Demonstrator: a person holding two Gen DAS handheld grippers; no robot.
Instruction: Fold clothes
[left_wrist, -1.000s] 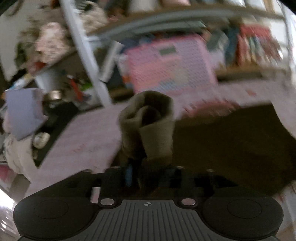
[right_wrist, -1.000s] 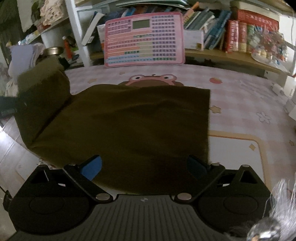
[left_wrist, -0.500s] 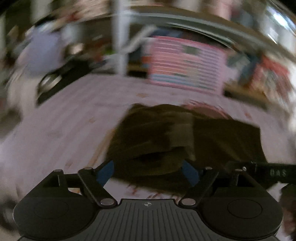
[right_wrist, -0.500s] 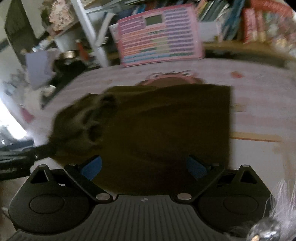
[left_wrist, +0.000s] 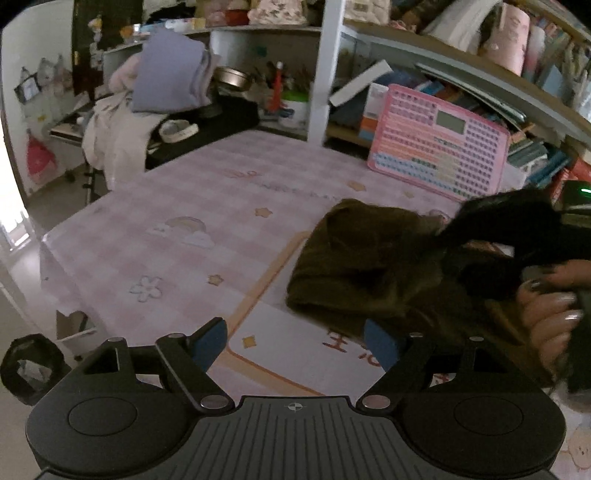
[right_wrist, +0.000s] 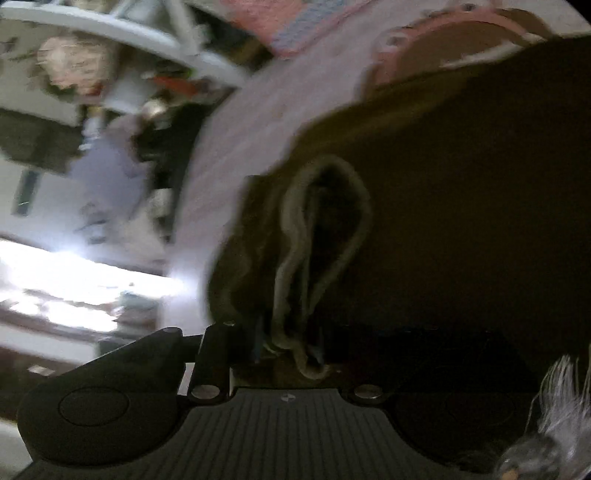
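While the left gripper (left_wrist: 295, 341) gapes empty at lower centre, the right gripper (right_wrist: 288, 350) pinches the olive garment's (left_wrist: 362, 273) bunched hem.

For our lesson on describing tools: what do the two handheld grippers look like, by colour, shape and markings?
Left gripper: black ribbed body, two round discs, silver screws, a small crosshair mark, blue-padded fingers. Right gripper: the same black ribbed body, screws and crosshair mark.
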